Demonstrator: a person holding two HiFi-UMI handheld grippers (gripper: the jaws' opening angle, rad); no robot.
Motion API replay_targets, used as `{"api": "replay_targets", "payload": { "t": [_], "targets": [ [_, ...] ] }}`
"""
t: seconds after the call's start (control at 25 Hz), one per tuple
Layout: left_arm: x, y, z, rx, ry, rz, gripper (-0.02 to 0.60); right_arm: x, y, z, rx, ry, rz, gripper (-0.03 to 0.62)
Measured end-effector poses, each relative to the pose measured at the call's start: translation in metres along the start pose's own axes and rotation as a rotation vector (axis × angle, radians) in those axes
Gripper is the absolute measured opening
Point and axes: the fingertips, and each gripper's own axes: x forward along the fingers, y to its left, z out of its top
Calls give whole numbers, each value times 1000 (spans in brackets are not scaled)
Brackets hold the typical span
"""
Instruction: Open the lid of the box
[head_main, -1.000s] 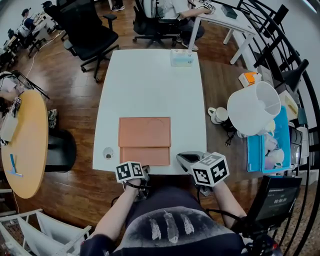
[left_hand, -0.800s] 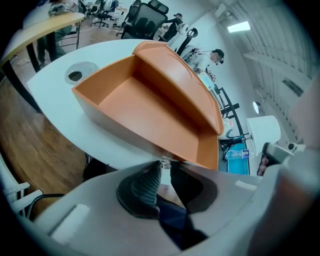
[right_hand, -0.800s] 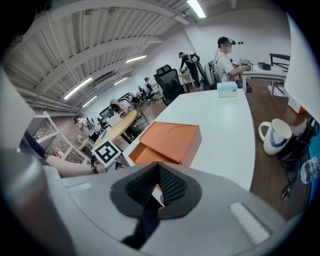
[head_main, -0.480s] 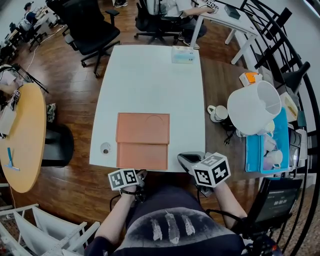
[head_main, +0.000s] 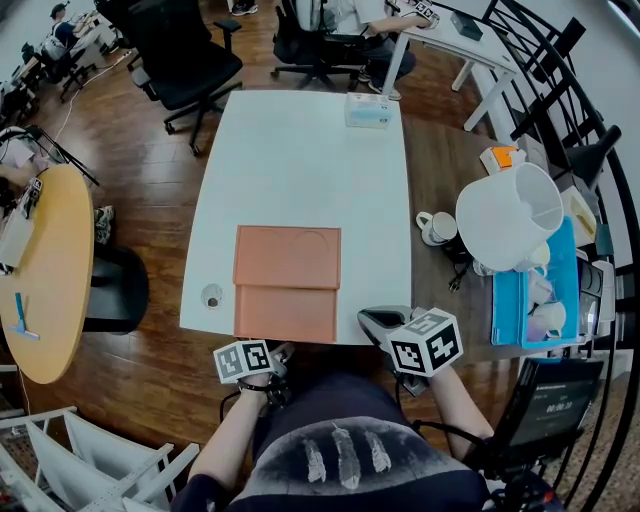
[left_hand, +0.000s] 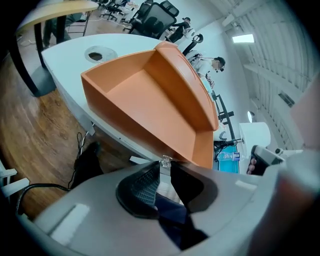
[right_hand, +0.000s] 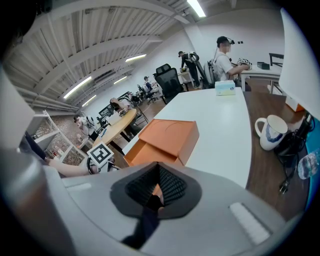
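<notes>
An orange box (head_main: 287, 258) lies on the white table (head_main: 300, 160) near its front edge. Its inner tray (head_main: 286, 313) is slid out toward me, up to the table's edge. My left gripper (head_main: 281, 349) is just off that edge, low in front of the tray (left_hand: 145, 95). Its jaws (left_hand: 165, 162) are pinched nearly together on a small clear pull tab (left_hand: 165, 161) at the tray's front. My right gripper (head_main: 376, 318) hovers over the table's front right corner, shut and holding nothing. From that gripper (right_hand: 159, 169), the box (right_hand: 167, 134) shows ahead to the left.
A tissue box (head_main: 368, 110) stands at the table's far end, and a round cable hole (head_main: 211, 296) is left of the box. On the brown side table are a mug (head_main: 435, 229), a big white container (head_main: 508, 215) and a blue bin (head_main: 520, 295). Office chairs stand beyond.
My left gripper has drawn back off the table's front edge toward me, and the box's tray has slid further out with it. The right gripper has stayed put.
</notes>
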Motion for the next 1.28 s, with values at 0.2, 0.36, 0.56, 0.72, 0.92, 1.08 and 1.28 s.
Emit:
{"api": "replay_targets", "payload": {
  "t": [0.2, 0.36, 0.56, 0.72, 0.92, 1.08, 1.28],
  "targets": [
    [-10, 6, -9, 21, 54, -24, 94, 5, -1, -2, 4, 4, 2, 5],
    [-35, 17, -18, 41, 96, -22, 94, 8, -1, -3, 5, 11, 6, 3],
    [-98, -19, 13, 478, 69, 3, 86, 6, -4, 7, -17, 3, 13, 3],
    [-128, -84, 72, 779, 48, -54, 84, 4, -5, 28, -73, 0, 36, 4],
    [-135, -130, 135, 1032, 128, 5, 83, 5, -3, 54, -190, 48, 67, 3],
    [-127, -151, 157, 1149, 218, 39, 79, 11, -1, 61, -289, 140, 87, 3],
    [-110, -169, 149, 1278, 309, 35, 15, 18, 1, 59, -336, 256, 120, 4]
  ]
}}
